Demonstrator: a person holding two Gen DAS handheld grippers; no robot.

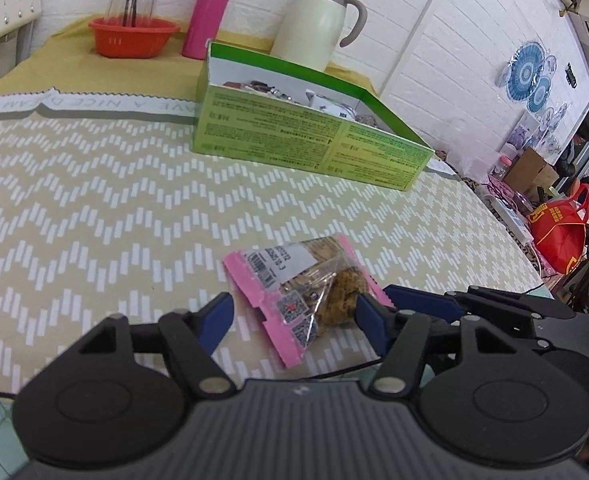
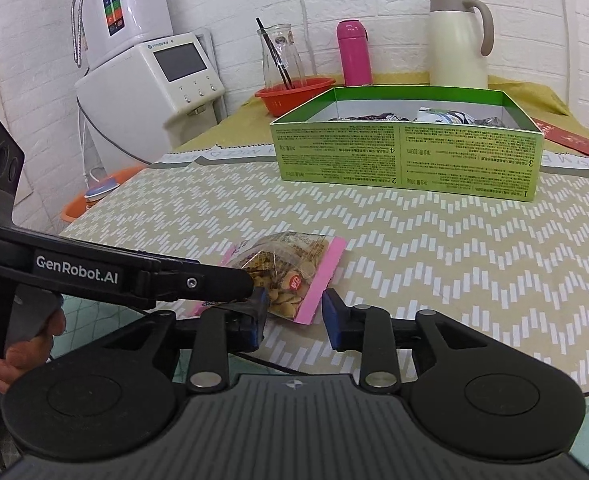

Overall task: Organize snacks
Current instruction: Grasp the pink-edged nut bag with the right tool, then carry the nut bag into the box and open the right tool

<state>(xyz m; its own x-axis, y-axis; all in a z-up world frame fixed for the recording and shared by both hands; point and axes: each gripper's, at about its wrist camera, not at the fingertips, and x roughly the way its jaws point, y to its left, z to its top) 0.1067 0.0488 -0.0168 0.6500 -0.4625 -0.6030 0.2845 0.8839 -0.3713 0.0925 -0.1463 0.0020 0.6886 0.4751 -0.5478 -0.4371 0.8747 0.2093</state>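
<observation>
A pink-edged clear snack packet (image 1: 300,280) lies on the patterned tablecloth near the front edge. My left gripper (image 1: 294,316) is open, its blue fingers on either side of the packet's near end. The packet also shows in the right wrist view (image 2: 290,270). My right gripper (image 2: 294,316) is open just in front of it, and the left gripper's arm (image 2: 142,276) reaches in from the left beside it. A green open box (image 1: 306,136), also in the right wrist view (image 2: 406,160), holds several wrapped snacks farther back.
Behind the box stand a cream thermos jug (image 2: 460,40), a pink bottle (image 2: 353,54) and a red bowl (image 2: 294,94) with a glass carafe. A white appliance (image 2: 150,80) is off the table's left. A red bag (image 1: 560,228) sits past the right edge.
</observation>
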